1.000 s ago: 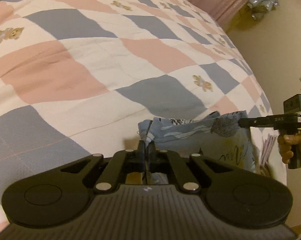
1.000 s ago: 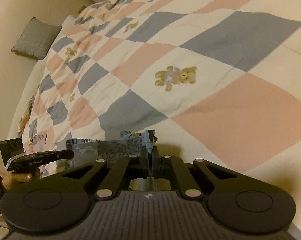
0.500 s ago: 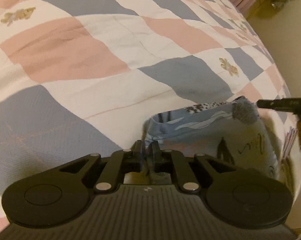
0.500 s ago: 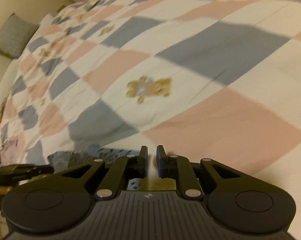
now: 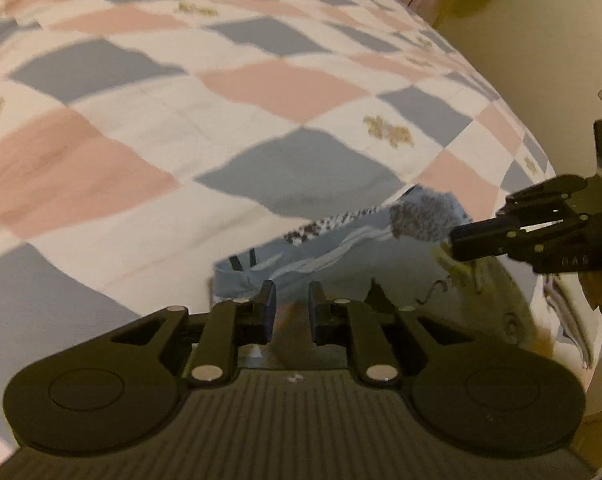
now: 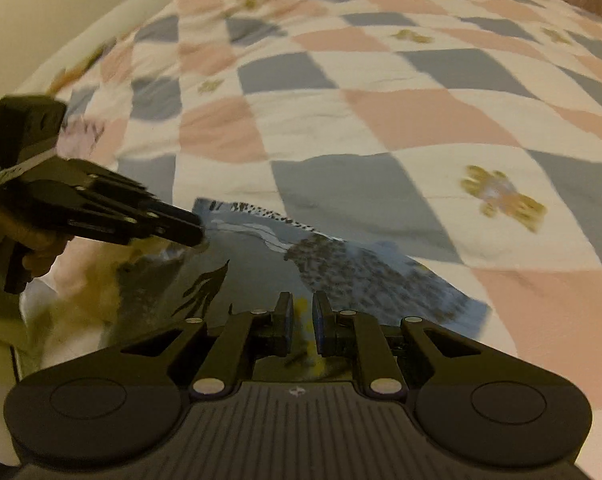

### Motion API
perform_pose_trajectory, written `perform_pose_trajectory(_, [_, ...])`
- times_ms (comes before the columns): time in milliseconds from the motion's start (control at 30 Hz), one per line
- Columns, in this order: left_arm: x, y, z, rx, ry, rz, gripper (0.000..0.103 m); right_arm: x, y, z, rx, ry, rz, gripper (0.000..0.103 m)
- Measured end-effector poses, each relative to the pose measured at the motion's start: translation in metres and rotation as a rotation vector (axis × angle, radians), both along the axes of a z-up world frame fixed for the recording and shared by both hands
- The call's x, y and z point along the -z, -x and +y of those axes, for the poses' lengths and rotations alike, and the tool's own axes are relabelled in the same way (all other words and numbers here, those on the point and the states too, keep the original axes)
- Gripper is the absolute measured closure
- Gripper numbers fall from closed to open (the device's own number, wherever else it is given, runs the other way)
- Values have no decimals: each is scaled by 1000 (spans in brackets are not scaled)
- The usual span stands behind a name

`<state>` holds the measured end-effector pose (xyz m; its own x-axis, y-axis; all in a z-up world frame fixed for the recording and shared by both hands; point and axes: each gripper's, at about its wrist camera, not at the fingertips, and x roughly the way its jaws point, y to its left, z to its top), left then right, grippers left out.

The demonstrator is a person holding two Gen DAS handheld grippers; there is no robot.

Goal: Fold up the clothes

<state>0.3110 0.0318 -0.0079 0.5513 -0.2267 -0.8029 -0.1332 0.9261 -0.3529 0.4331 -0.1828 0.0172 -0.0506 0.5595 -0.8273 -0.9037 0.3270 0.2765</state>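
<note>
Both grippers just let go: left gripper (image 5: 292, 307) and right gripper (image 6: 301, 322) now parted, empty; blue garment (image 5: 353, 240) dropped flat at quilt's (image 5: 161, 128) near edge, so this fold looks done

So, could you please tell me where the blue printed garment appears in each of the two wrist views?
Left wrist view: the blue printed garment lies lower centre-right, just beyond the left gripper.
Right wrist view: it lies lower centre, just beyond the right gripper.
Shared landmark: the checked quilt under the garment.
</note>
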Motion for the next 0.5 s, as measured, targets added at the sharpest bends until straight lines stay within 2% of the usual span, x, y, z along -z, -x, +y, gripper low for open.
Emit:
perform_pose_trajectory(67, [14, -5, 4, -10, -10, 14, 92, 9, 3, 13, -28, 27, -50, 90])
perform_pose_trajectory(100, [19, -6, 7, -16, -16, 17, 94, 12, -3, 14, -12, 38, -70, 91])
perform_pose_trajectory(167, [26, -6, 18, -36, -26, 20, 99, 16, -18, 13, 41, 47, -81, 103])
perform_pose_trajectory(200, [27, -6, 24, -46, -12, 17, 99, 18, -26, 11, 71, 56, -89, 103])
perform_pose_trajectory(267, [24, -4, 30, -65, -25, 16, 100, 20, -41, 4, 138, 82, -106, 83])
perform_pose_trajectory(333, [21, -1, 36, -85, -39, 14, 98, 18, -55, -7, 207, 103, -105, 83])
perform_pose_trajectory(367, [15, 2, 38, -99, -51, 14, 94, 12, -58, -14, 233, 95, -97, 83])
perform_pose_trajectory(500, [-15, 20, 28, -72, -69, -41, 94, -14, -40, -32, 229, 53, -89, 83])
